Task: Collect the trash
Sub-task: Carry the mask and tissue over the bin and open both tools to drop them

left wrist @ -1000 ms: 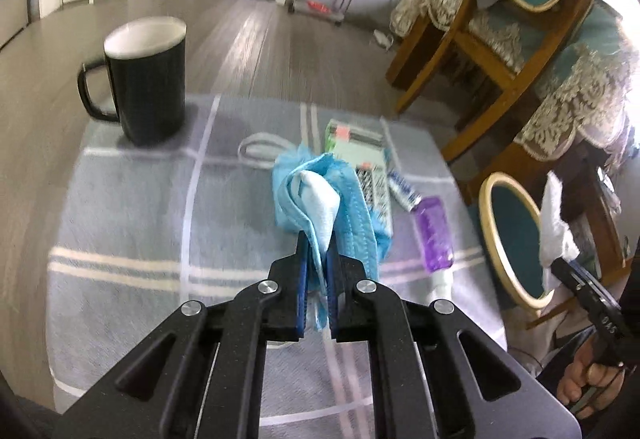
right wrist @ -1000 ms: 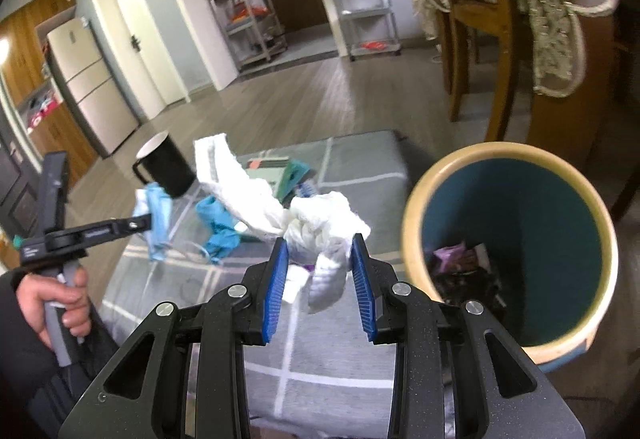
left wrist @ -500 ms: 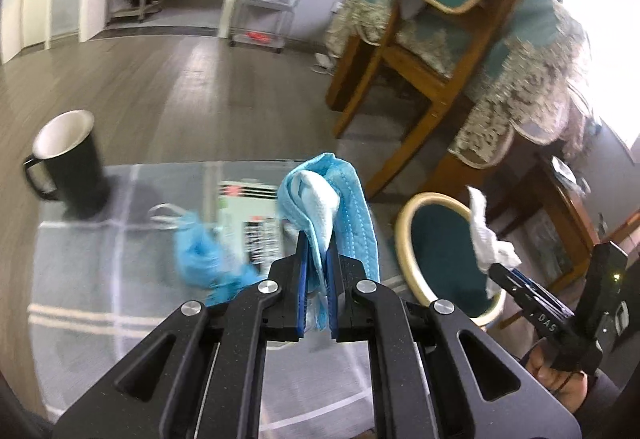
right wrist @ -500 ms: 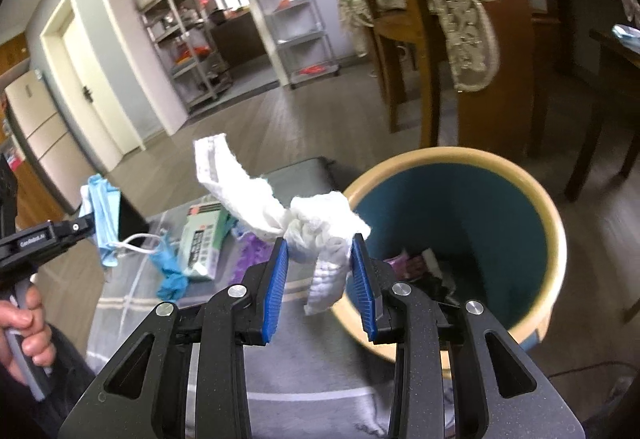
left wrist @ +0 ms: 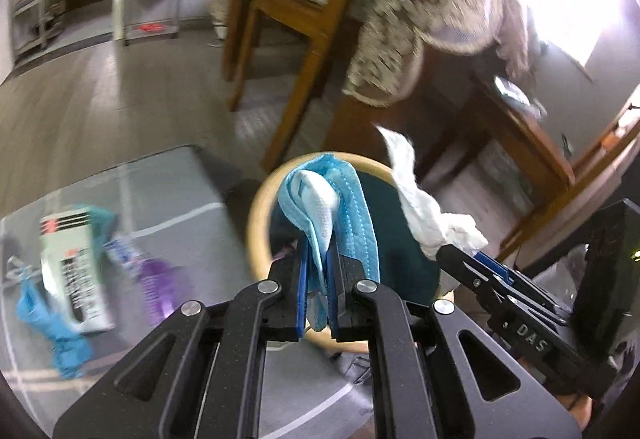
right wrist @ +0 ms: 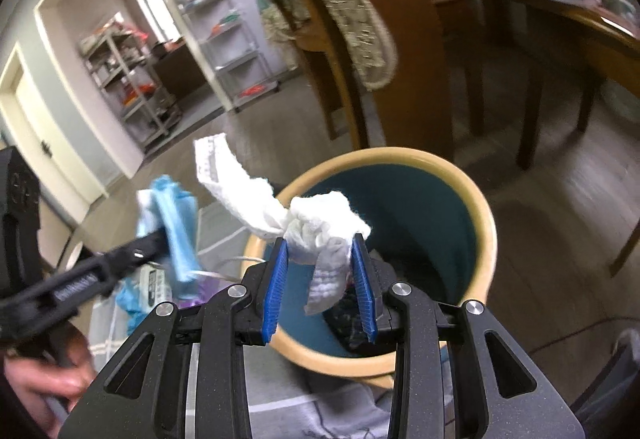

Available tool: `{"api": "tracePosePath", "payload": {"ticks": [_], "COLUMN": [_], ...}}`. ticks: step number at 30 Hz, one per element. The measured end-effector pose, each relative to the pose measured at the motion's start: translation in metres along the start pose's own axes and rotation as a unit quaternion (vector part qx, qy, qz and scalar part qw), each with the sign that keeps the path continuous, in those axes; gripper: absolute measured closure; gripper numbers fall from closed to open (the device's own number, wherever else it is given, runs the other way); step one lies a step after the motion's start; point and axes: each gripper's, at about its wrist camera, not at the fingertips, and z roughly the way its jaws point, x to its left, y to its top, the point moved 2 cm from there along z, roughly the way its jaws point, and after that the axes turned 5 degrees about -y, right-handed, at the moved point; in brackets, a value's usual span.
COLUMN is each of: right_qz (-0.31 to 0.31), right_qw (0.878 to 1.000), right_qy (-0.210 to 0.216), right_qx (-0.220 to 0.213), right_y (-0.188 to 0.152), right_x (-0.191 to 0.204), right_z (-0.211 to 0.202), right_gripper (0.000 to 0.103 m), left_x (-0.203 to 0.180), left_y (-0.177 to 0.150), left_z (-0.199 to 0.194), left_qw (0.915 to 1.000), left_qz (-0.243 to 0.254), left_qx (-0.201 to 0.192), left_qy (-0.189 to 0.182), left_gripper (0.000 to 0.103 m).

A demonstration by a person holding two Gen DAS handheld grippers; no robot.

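**While both tongs carry trash, the bin sits just below them**

While the left tongs (left wrist: 317, 291) stay pinched almost fully together, they clamp a folded blue face mask (left wrist: 328, 207), whose white lining shows at the fold and which droops over the fingertips in front of the bin's near rim. At the far left of the left wrist view, the bench (left wrist: 192, 199) with its grey checked cloth bears a crumpled blue glove (left wrist: 52, 323), a white printed box (left wrist: 74, 271) and a purple bottle (left wrist: 158, 279), all blurred. To the right of them stands the round bin (left wrist: 260, 223), tan-rimmed and teal inside, on the floor just beside the bench. Further right, the right tongs (right wrist: 322, 279) are partly open, their blue pads pressing on a wad of white tissue (right wrist: 316, 227); one long tail of it sticks up and to the left. In the right wrist view the wad hangs over the bin's (right wrist: 486, 223) opening, where dark scraps lie at the bottom. Wooden chairs (left wrist: 304, 19) with lace covers stand behind the bin.
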Motion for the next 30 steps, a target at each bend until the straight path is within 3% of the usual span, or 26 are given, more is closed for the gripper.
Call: {"api": "tracePosePath", "payload": {"ticks": [5,14,18,23,30], "right_qz": [0.018,0.031,0.029,0.025,0.023], "right_qw": [1.000,0.999,0.999,0.999,0.999], "right_qy": [-0.011,-0.020,-0.021,-0.022,-0.027], "right_qx": [0.001,0.013,0.021,0.030,0.039], "right_y": [0.000,-0.001,-0.002,0.000,-0.003], "right_x": [-0.014,-0.025,-0.024,-0.020,-0.019], "right_z": [-0.001,0.004,0.008,0.014,0.017], "right_gripper": [0.069,0.069,0.069,0.067,0.064], "left_x": [-0.022,-0.025,-0.018,-0.007,0.001], "left_y": [0.002,-0.009,-0.012,-0.014,-0.011], "left_z": [0.037,0.075,0.075,0.062,0.046], "left_qw": [0.9994,0.9974,0.9972,0.9978,0.9985], "left_qz": [0.021,0.016,0.004,-0.010,-0.017], "left_qx": [0.025,0.069,0.073,0.063,0.047], "left_qy": [-0.006,-0.015,-0.015,-0.021,-0.023], "left_gripper": [0.096,0.094,0.082,0.047,0.042]}}
